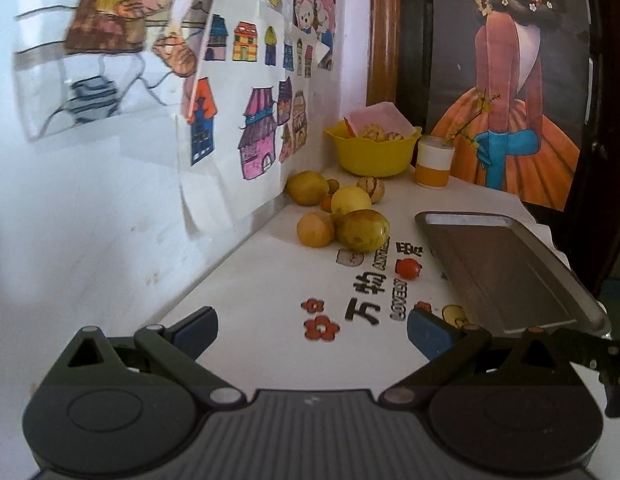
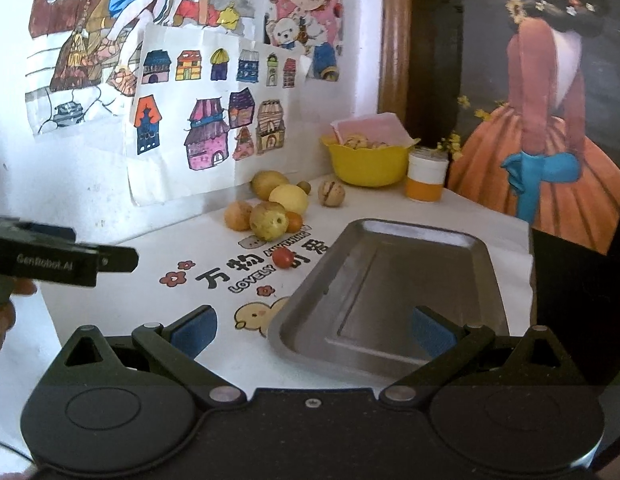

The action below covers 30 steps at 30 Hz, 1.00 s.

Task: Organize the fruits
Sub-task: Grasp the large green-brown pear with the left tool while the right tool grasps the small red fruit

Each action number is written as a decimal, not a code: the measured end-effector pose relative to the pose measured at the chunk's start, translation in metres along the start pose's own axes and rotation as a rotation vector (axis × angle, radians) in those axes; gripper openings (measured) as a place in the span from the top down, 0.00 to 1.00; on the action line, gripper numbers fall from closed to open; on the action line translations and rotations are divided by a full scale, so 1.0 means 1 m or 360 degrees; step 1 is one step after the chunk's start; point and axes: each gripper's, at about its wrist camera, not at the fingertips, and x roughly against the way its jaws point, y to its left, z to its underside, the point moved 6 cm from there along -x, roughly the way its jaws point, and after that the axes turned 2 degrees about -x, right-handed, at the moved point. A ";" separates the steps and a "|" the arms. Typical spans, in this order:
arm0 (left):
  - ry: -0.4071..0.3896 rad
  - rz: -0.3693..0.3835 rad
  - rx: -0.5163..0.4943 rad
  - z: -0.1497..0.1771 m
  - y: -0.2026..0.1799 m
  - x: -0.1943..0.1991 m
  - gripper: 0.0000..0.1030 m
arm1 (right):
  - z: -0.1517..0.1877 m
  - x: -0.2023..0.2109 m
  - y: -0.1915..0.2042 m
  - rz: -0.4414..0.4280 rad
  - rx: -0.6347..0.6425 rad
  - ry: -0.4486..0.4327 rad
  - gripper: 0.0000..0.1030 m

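While the empty grey tray point(image 2: 394, 292) fills the lower right of my right view and the fruit pile point(image 2: 270, 208) sits mid-frame by the wall, I would reach in low with my right gripper point(image 2: 314, 334) and left gripper point(image 1: 312, 334), both spread wide and empty, starting with the lone small red fruit point(image 2: 283, 258).

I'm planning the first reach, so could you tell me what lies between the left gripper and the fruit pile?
Only printed tablecloth, seen in the left wrist view; the small red fruit sits off to the right.
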 end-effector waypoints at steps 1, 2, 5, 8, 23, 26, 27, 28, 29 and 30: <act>0.0007 0.0008 -0.0007 -0.004 0.000 -0.005 0.00 | -0.002 -0.004 0.000 -0.0014 0.0020 0.0008 0.01; 0.0014 0.0014 -0.0012 -0.008 0.000 -0.010 0.00 | -0.005 -0.008 0.000 -0.0029 0.0040 0.0016 0.01; 0.0054 0.0028 -0.0022 -0.023 0.002 -0.026 0.00 | -0.012 -0.023 0.001 -0.0078 0.0100 0.0053 0.01; 0.0050 0.0038 -0.0046 -0.042 0.005 -0.039 0.00 | -0.027 -0.037 0.002 -0.0172 0.0130 0.0085 0.01; 0.0184 0.0320 0.0039 -0.081 -0.031 -0.139 0.01 | -0.051 -0.139 0.010 -0.0432 0.0238 0.0242 0.09; 0.0252 0.0345 0.0091 -0.077 -0.036 -0.160 0.04 | -0.048 -0.155 0.010 -0.0478 0.0226 0.0288 0.16; 0.0270 0.0345 0.0106 -0.077 -0.037 -0.166 0.06 | -0.048 -0.159 0.011 -0.0488 0.0232 0.0298 0.18; 0.0288 0.0345 0.0121 -0.076 -0.038 -0.172 0.07 | -0.047 -0.162 0.011 -0.0494 0.0244 0.0307 0.21; 0.0304 0.0349 0.0137 -0.074 -0.038 -0.176 0.09 | -0.046 -0.165 0.012 -0.0497 0.0256 0.0314 0.23; 0.0326 0.0348 0.0154 -0.073 -0.038 -0.181 0.12 | -0.046 -0.167 0.012 -0.0499 0.0267 0.0321 0.27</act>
